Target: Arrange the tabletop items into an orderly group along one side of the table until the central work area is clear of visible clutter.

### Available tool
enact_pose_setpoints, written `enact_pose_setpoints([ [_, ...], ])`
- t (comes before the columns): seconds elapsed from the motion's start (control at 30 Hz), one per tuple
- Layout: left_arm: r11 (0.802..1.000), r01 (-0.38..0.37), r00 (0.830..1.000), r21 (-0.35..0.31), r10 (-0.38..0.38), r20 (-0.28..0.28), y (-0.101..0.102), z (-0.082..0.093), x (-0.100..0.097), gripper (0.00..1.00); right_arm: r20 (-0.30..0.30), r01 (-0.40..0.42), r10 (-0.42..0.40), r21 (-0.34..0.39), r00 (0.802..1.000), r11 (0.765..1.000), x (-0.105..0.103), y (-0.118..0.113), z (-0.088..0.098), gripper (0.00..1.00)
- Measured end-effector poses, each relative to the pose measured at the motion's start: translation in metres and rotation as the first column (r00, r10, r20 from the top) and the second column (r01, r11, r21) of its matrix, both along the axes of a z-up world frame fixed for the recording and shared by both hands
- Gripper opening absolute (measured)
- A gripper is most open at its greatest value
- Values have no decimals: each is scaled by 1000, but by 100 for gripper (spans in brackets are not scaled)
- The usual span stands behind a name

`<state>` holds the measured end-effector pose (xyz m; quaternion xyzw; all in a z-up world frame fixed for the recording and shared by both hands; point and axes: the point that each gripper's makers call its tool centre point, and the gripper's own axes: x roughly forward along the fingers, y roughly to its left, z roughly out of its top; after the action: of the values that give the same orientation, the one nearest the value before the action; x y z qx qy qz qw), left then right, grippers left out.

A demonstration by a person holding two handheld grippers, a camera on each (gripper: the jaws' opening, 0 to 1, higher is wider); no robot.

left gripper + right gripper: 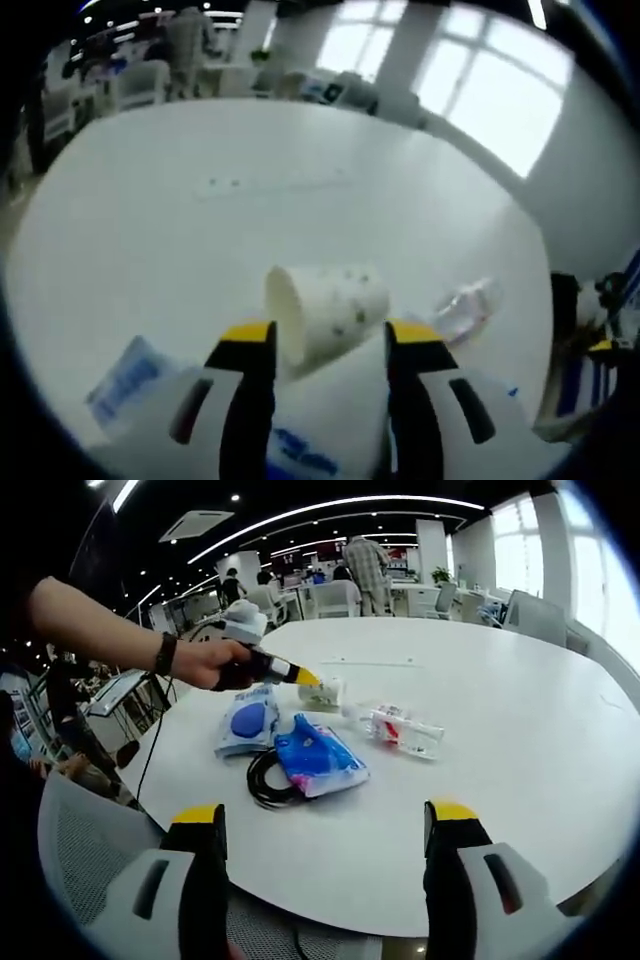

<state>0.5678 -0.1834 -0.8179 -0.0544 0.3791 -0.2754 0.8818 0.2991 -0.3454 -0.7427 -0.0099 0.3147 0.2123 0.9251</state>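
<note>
Jaws: left gripper (328,350) spread around tipped paper cup (325,310); right gripper (325,825) spread, unloaded, over table (520,770) near edge.

Far ahead of our right claw we see a standing person (366,568), white chairs (335,597) and bright windows (600,570).

A round white desk (520,740) stands in an open office lit by curved ceiling light strips (330,505). Bright windows (500,85) fill one wall, and white chairs (335,598) stand beyond.
</note>
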Motion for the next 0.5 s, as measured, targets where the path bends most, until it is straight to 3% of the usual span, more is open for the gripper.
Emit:
enact_pose_setpoints([
  [0.17, 999, -25, 999, -39, 24, -32, -4, 0, -4, 30, 4, -6, 6, 8, 1000, 1000, 0, 2, 1, 80],
  [0.5, 996, -50, 998, -79, 47, -43, -8, 5, -8, 23, 4, -5, 5, 10, 1000, 1000, 1, 2, 1, 80],
])
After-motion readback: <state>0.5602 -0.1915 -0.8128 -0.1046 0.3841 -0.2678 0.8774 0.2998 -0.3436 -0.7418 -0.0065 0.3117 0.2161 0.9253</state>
